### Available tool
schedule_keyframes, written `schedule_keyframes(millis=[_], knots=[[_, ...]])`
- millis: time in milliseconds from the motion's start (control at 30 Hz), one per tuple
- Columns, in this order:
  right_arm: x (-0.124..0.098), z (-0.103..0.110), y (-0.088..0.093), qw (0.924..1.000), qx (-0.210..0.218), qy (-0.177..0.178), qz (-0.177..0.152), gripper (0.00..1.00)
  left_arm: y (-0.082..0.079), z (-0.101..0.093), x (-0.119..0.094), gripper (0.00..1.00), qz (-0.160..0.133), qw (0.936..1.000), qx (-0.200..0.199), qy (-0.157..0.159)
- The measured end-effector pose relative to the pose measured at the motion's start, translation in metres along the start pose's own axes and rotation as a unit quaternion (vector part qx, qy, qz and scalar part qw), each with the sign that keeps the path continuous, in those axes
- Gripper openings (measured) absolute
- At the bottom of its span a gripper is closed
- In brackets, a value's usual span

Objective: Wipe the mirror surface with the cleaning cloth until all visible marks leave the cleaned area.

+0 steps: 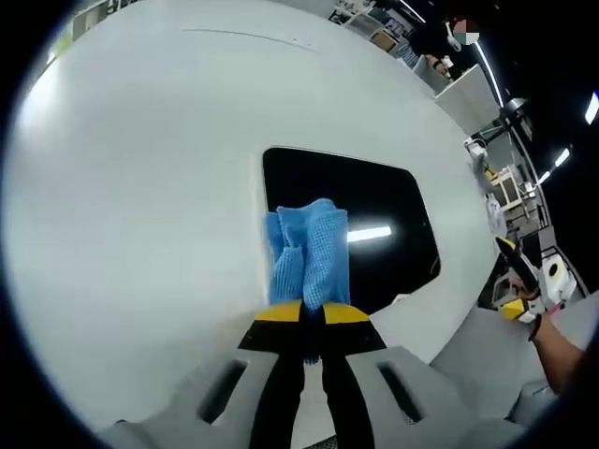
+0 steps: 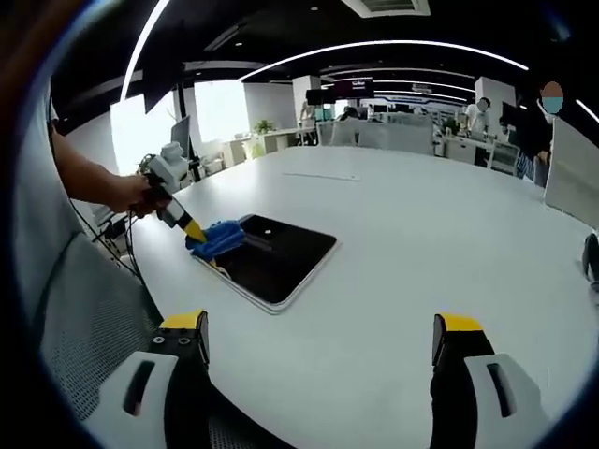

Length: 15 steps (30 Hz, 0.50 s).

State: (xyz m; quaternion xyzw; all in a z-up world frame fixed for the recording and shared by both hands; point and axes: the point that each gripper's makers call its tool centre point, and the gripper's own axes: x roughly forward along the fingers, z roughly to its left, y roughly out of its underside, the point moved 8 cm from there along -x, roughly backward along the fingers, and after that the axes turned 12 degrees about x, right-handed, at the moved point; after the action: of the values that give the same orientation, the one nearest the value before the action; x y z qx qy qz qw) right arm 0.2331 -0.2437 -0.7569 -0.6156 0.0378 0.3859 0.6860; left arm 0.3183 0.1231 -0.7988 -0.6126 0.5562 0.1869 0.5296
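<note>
Left gripper view: left gripper pinching blue cloth on mirror; right gripper spread.

Left hand-held gripper: two black jaws, each capped with a yellow tip, rising from a pale grey moulded body with dark slotted openings on either side. Right hand-held gripper: same build, black jaws with yellow tips, light grey housings below, each with a dark oblong slot. In the right gripper view the left one appears small, with a white body, black jaws and a yellow tip. In the left gripper view, a dark band sits on the person's wrist.
</note>
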Motion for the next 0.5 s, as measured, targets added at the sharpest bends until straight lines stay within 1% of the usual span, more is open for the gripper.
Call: schedule_keyframes(millis=[300,500], knots=[[-0.001,0.000,-0.001,1.0000,0.003,0.001,-0.003,0.98,-0.002,-0.003,0.002,0.02,0.006,1.0000,0.000,0.000],[0.000,-0.001,-0.001,1.0000,0.003,0.002,-0.004,0.97,-0.004,-0.012,0.007,0.02,0.009,0.9999,0.005,0.004]])
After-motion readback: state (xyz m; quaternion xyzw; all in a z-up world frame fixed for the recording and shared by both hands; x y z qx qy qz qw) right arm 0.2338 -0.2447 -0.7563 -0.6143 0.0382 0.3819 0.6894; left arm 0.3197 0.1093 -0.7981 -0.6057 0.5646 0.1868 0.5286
